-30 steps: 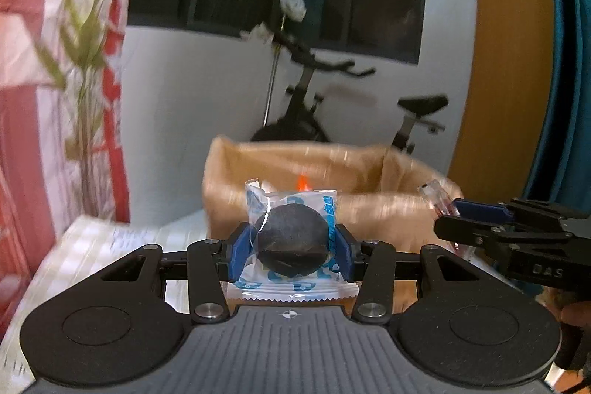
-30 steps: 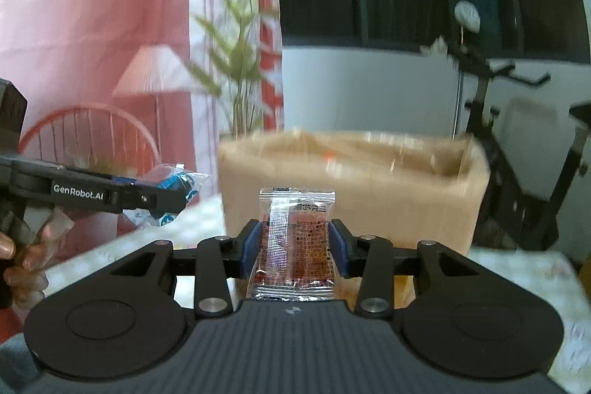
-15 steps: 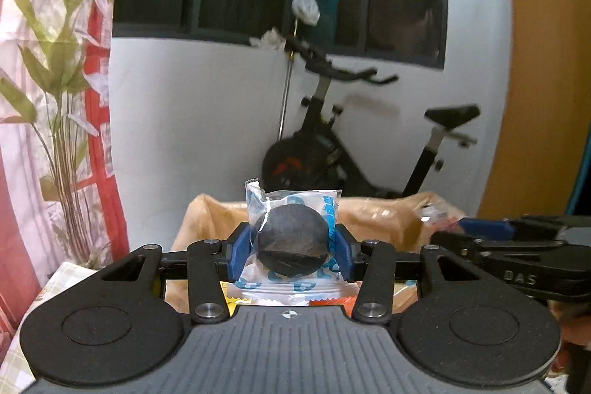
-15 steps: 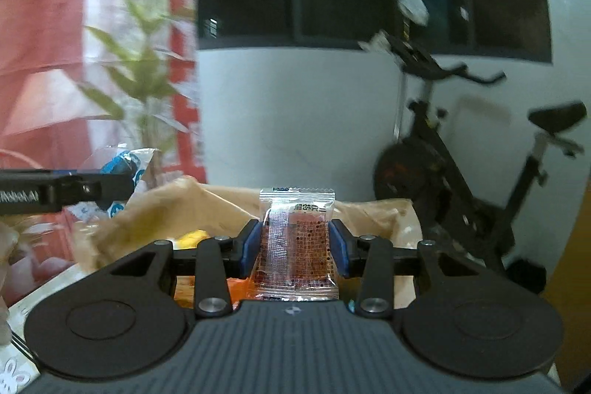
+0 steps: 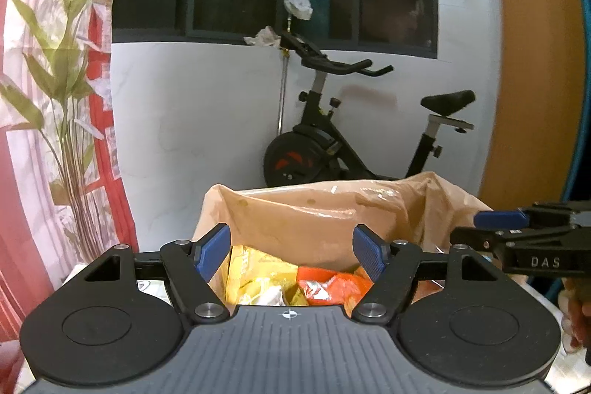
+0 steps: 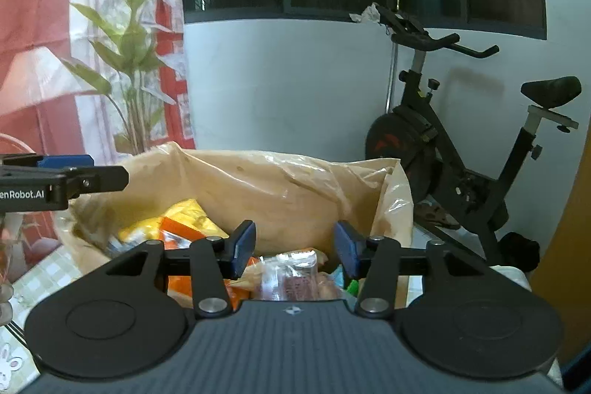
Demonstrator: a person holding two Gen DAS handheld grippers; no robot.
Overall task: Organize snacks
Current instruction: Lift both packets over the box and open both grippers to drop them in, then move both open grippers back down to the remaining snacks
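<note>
Both claws hang over the open mouth of a tan plastic bag (image 5: 325, 209). The left claw (image 5: 290, 252) is spreading apart with nothing between its blue pads (image 5: 212, 249); below the gap lie a yellow packet (image 5: 258, 279) and an orange packet (image 5: 328, 285) inside the bag. The right claw (image 6: 294, 248) is also opening — empty — and a clear-wrapped reddish snack (image 6: 291, 274) rests in the bag just under it, toward 6 o'clock. From the right wrist view the left claw shows at 9 o'clock. An exercise bike (image 6: 454, 150) stands behind the bag, toward 2 o'clock.
</note>
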